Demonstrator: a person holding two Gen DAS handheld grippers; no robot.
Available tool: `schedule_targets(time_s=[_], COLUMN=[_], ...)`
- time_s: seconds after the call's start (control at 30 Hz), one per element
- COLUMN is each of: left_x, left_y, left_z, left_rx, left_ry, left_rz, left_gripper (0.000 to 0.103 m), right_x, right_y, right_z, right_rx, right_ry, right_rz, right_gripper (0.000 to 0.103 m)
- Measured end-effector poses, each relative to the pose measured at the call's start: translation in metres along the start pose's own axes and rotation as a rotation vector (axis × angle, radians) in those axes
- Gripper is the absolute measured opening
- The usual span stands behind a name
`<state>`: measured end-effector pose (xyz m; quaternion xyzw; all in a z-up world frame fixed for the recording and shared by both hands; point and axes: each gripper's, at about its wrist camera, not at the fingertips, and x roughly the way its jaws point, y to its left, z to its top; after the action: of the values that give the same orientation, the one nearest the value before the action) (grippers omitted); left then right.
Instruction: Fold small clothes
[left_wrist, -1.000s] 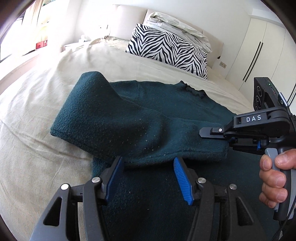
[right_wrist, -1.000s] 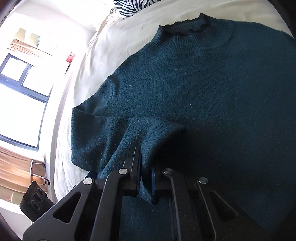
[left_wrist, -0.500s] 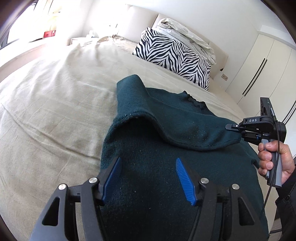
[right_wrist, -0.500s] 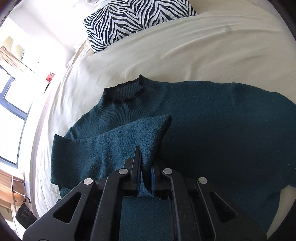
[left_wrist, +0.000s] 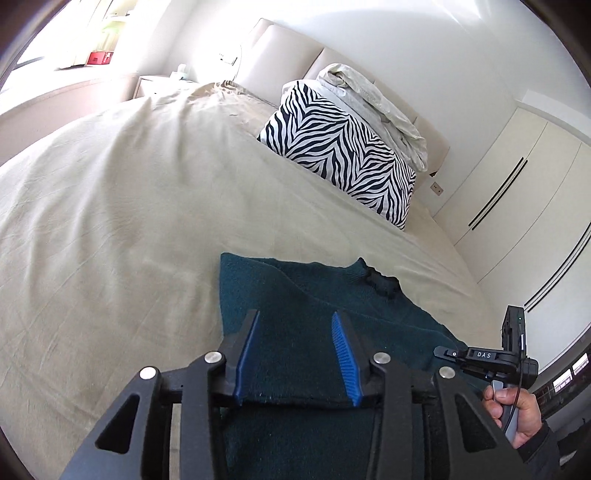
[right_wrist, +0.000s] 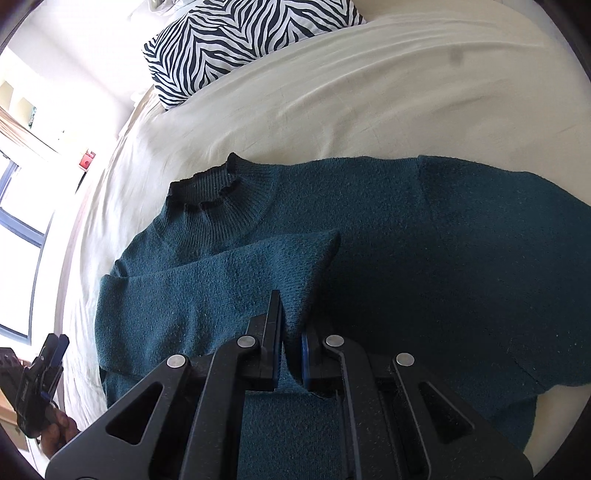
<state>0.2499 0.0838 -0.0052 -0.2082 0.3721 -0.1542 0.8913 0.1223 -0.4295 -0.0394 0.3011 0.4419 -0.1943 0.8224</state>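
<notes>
Right tongs (right_wrist: 290, 345) apparently around sleeve (right_wrist: 229, 284)

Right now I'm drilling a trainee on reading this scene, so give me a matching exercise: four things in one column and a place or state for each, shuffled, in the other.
Things:
1. left gripper
2. right gripper
3. zebra pillow
4. sweater collar

States:
A. at the head of the bed
B. open, holding nothing
C. flat on the bed, toward the pillow
D. shut on the sleeve folded across the sweater

Pairs: 1-B, 2-D, 3-A, 4-C
</notes>
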Motion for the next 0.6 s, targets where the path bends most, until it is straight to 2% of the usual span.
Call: schedule_targets(time_s=[0.1,0.23,0.3,0.4,0.47,0.53,0.6], left_x=[0.042,0.097,0.107,0.101,0.092,0.079,0.07], left_y=[0.001,0.02,0.033,0.038,0.036,0.028,0.018], left_z=[0.016,0.015,0.01,0.011,0.014,0.014,0.01], left_rx=[0.005,-0.003,-0.016,-0.044,-0.052,-0.04,-0.014], left_ry=[0.092,0.215,0.199,0.186,0.174,0.136,0.114], left_rz=[-0.007,0.055,0.041,0.004,0.005,-0.01,-0.01], left_gripper=[0.035,0.033,0.02,0.019,0.022,0.037,0.044], right_x=[0.007,0.017,0.017,0.013,0.001,-0.018,-0.031], right_y=[-0.004,-0.012,-0.024,-0.041,-0.047,-0.044,-0.031], right_z=[0.003,0.007,0.007,0.007,0.006,0.004,0.001], right_rx=[0.021,0.055,0.086,0.141,0.168,0.172,0.15], right_ry=[0.013,0.019,0.018,0.022,-0.006,-0.077,-0.109], right_rz=[0.006,0.029,0.058,0.085,0.078,0.093,0.157], right_gripper=[0.007,0.008,0.01,0.015,0.015,0.016,0.016])
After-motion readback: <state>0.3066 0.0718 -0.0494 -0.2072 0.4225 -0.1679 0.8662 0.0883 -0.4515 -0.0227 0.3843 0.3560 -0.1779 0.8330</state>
